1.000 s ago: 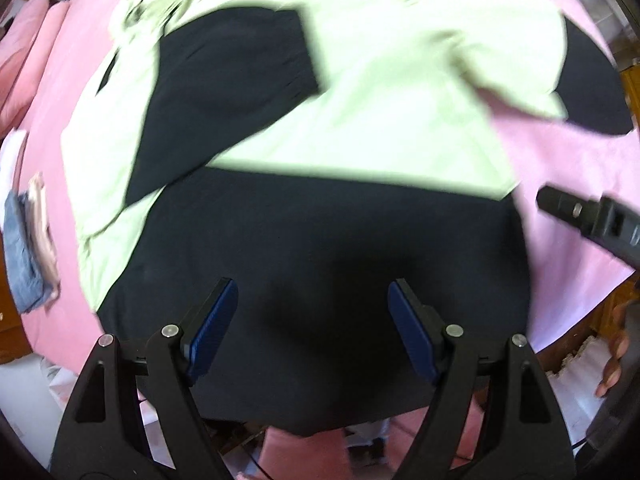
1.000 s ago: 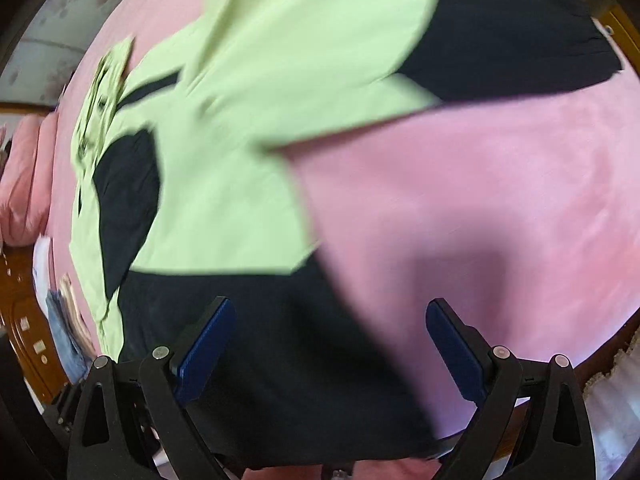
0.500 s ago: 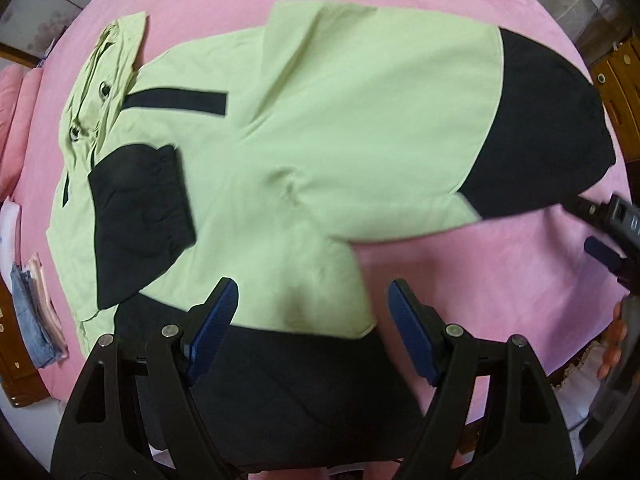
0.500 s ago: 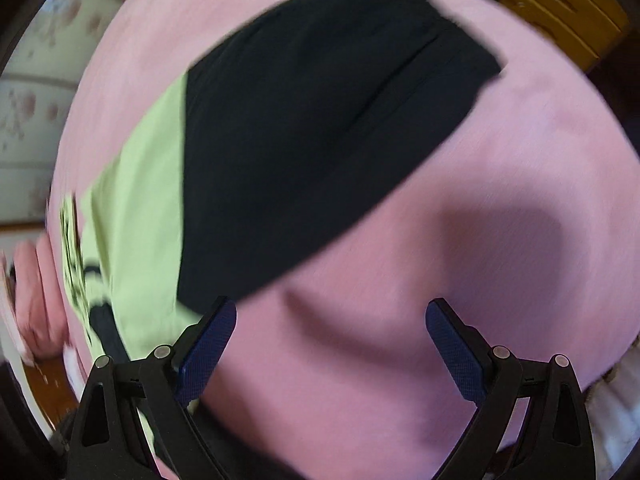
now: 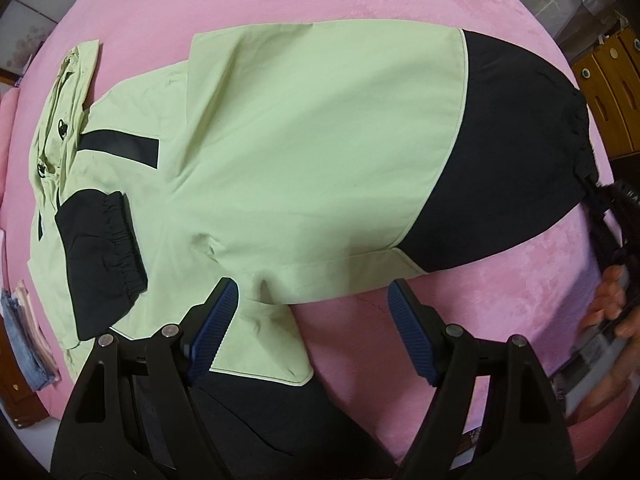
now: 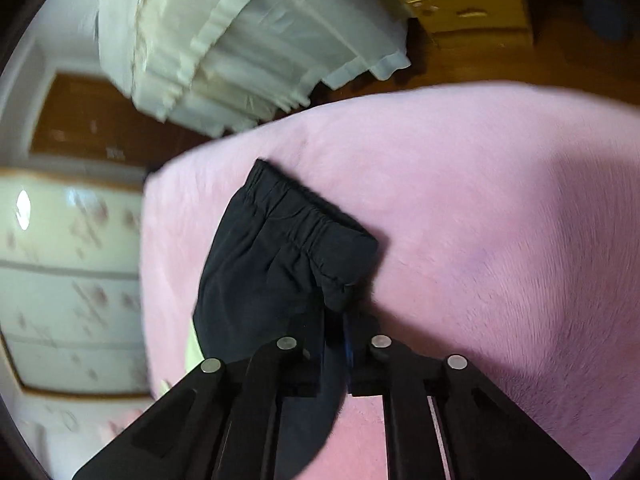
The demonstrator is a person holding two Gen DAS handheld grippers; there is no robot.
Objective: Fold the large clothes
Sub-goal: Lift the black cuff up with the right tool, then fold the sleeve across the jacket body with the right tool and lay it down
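Fold partly done, by the look of it: jacket point(image 5: 304, 152) lies flat on the pink bed point(image 5: 480, 280), 1 sleeve point(image 5: 100, 256) already folded across the body, black cuff resting on the green front. Other sleeve point(image 5: 500, 168) lies stretched out sideways; right gripper point(image 6: 340, 340) is clamped on its black cuff point(image 6: 304, 240), near the bed edge. Left gripper point(image 5: 312, 332) hovers jaws wide apart, holding nothing, over the lower body just below that sleeve. Left to do: bring the 2nd sleeve in, then fold the body, hood point(image 5: 60, 120) and hem. Around: folded clothes point(image 5: 24, 340) at the bed's left edge, wooden drawers point(image 5: 612, 92) and white curtain point(image 6: 248, 32) beyond. Nothing lies in the fold path.
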